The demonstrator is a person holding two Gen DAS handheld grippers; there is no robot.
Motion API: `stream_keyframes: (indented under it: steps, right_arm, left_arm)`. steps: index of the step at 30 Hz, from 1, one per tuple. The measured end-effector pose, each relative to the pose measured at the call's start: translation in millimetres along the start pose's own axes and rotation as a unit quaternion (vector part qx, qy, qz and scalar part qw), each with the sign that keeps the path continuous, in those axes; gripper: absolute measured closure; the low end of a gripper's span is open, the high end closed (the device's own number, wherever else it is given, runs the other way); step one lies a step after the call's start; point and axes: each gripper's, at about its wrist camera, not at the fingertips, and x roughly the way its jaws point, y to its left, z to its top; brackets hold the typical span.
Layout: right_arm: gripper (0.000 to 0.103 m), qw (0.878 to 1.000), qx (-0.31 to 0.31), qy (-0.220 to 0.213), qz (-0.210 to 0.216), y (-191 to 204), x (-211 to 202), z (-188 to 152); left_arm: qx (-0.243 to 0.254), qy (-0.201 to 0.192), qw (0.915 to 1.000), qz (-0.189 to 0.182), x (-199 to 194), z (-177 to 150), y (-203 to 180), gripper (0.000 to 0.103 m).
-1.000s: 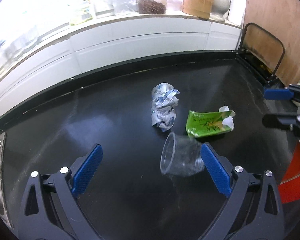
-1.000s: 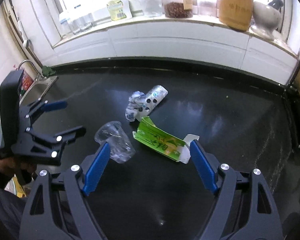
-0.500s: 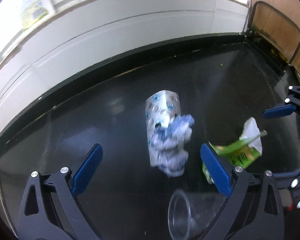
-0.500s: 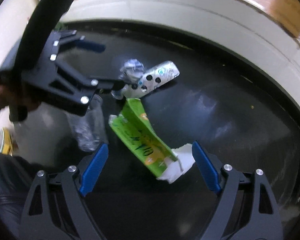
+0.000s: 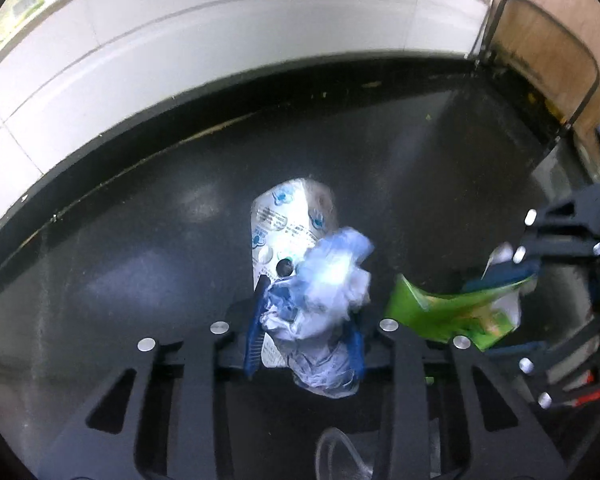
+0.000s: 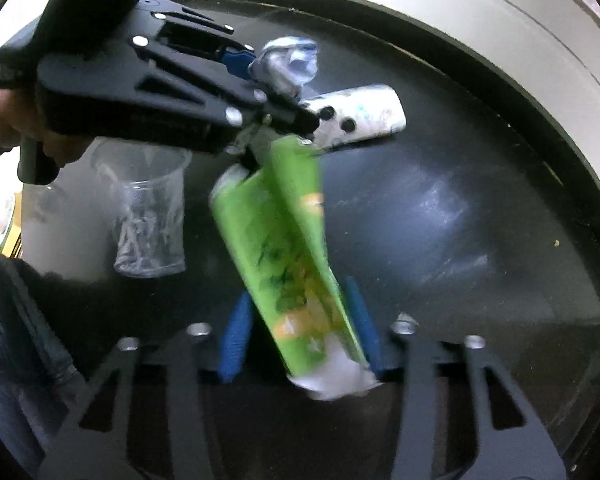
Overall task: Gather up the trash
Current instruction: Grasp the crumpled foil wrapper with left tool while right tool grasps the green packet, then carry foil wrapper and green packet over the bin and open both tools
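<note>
1. Trash on the black counter (image 5: 140, 264): left gripper (image 5: 304, 332) just squeezed shut on the crumpled white-blue wrapper (image 5: 320, 280).
2. Right gripper (image 6: 300, 336) just clamped the green carton (image 6: 284, 240); clear plastic cup (image 6: 148, 216) lies left.

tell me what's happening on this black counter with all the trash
A person is clearing litter with a handheld gripper in each hand. The left gripper has just closed on the crumpled white-and-blue plastic wrapper. The right gripper has just closed on the flattened green drink carton. A clear plastic cup lies on its side on the black countertop, not yet picked up.
</note>
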Motion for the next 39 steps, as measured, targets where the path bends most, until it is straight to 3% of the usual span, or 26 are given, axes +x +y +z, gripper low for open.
stream_keyframes:
  steps: [3,12,20,26,33,36,39]
  right_arm:
    - [0.074,1.0,0.025,-0.01,0.003,-2,-11,-3]
    - [0.076,0.993,0.103,-0.06,-0.02,3,-57,-5]
    - [0.076,0.988,0.123,-0.085,-0.042,31,-79,-2]
    - [0.076,0.988,0.104,-0.105,-0.049,66,-88,15]
    - [0.076,0.99,0.05,-0.128,-0.017,142,-97,66]
    - [0.076,0.991,0.006,-0.137,0.008,194,-91,97]
    - [0.076,0.989,-0.042,-0.139,0.041,248,-84,125]
  left_arm:
    - [-0.006,-0.019,0.9998,0.003,-19,1,-2,0.07]
    - [-0.028,-0.053,0.9979,0.027,-75,-18,-2,0.07]
    - [-0.064,-0.071,0.9944,0.046,-122,-66,7,0.07]
    - [-0.093,-0.079,0.9902,0.067,-156,-110,17,0.07]
    - [-0.154,-0.099,0.9761,0.116,-216,-176,49,0.07]
    - [-0.191,-0.102,0.965,0.148,-244,-215,71,0.07]
    - [-0.24,-0.098,0.947,0.19,-274,-269,95,0.07]
